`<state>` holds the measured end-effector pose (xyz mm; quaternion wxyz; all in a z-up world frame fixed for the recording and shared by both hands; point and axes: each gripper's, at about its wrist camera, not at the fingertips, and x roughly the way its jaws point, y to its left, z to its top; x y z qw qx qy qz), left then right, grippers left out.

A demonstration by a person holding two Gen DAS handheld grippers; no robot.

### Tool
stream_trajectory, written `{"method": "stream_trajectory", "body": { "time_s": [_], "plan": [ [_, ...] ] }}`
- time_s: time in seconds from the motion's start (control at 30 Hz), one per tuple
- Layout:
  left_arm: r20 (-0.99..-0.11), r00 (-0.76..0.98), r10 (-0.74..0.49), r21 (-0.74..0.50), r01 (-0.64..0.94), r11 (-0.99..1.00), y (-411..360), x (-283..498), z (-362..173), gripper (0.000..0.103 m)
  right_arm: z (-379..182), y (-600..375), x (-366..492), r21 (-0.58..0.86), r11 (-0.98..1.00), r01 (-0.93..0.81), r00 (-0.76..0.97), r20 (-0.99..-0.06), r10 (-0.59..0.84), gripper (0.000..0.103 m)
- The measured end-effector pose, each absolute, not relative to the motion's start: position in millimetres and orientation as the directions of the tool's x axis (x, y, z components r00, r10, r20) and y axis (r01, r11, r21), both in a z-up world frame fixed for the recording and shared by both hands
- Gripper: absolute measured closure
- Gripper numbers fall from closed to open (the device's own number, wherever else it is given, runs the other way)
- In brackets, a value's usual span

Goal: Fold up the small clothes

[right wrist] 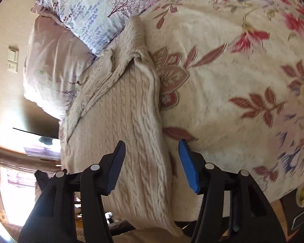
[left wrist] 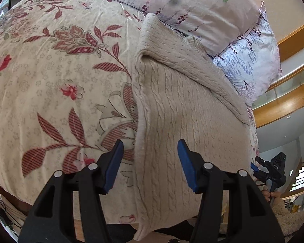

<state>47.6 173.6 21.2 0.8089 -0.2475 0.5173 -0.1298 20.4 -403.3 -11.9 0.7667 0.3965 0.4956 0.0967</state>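
Note:
A beige cable-knit sweater (left wrist: pixel 184 109) lies on a bed, folded into a long narrow strip with a sleeve laid diagonally across its far part. It also shows in the right wrist view (right wrist: pixel 119 113). My left gripper (left wrist: pixel 151 162) is open and empty, straddling the sweater's left folded edge near its near end. My right gripper (right wrist: pixel 152 162) is open and empty, straddling the sweater's right folded edge. The right gripper also shows at the right edge of the left wrist view (left wrist: pixel 271 170), held by a hand.
The floral bedspread (left wrist: pixel 50 85) covers the bed on the sweater's left side. Two pale printed pillows (left wrist: pixel 202 6) lie beyond the sweater's far end. The pillows (right wrist: pixel 87 4) and bedspread (right wrist: pixel 233 81) show in the right wrist view too. The bed's near edge is just below the grippers.

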Motion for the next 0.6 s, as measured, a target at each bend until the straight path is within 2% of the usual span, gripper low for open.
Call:
{"method": "stream_trajectory", "body": {
  "time_s": [0.07, 0.13, 0.2, 0.23, 0.27, 0.43, 0.6],
  "plan": [
    [-0.755, 0.411, -0.511, -0.574, -0.037, 0.818, 169.0, 42.7, 17.5, 0.055, -14.0, -399.8, 16.5, 0.735, 0.639, 0.228, 0.468, -0.658, 0.59, 0.052],
    [-0.738, 0.404, -0.541, -0.603, -0.037, 0.797, 166.3, 36.4, 14.4, 0.059, -12.6, -396.0, 10.8, 0.755, 0.621, 0.211, 0.457, -0.638, 0.62, 0.052],
    [-0.721, 0.383, -0.577, -0.636, -0.038, 0.771, 163.1, 28.6, 10.2, 0.065, -17.8, -392.5, 7.5, 0.777, 0.596, 0.205, 0.424, -0.619, 0.661, 0.058],
    [-0.716, 0.378, -0.587, -0.646, -0.039, 0.762, 162.0, 24.4, 8.9, 0.066, -19.4, -390.5, 4.8, 0.78, 0.593, 0.203, 0.412, -0.617, 0.671, 0.064],
    [-0.71, 0.371, -0.599, -0.656, -0.039, 0.753, 160.9, 20.1, 8.0, 0.067, -20.7, -388.2, 1.2, 0.785, 0.586, 0.198, 0.397, -0.611, 0.685, 0.066],
    [-0.692, 0.328, -0.643, -0.694, -0.057, 0.718, 156.6, 3.2, 3.2, 0.073, -21.8, -377.9, -12.0, 0.789, 0.589, 0.177, 0.319, -0.612, 0.724, 0.069],
    [-0.706, 0.28, -0.65, -0.686, -0.041, 0.727, 148.4, -9.4, 3.9, 0.075, -21.6, -363.6, -19.4, 0.774, 0.618, 0.138, 0.22, -0.632, 0.743, 0.073]
  ]
}}
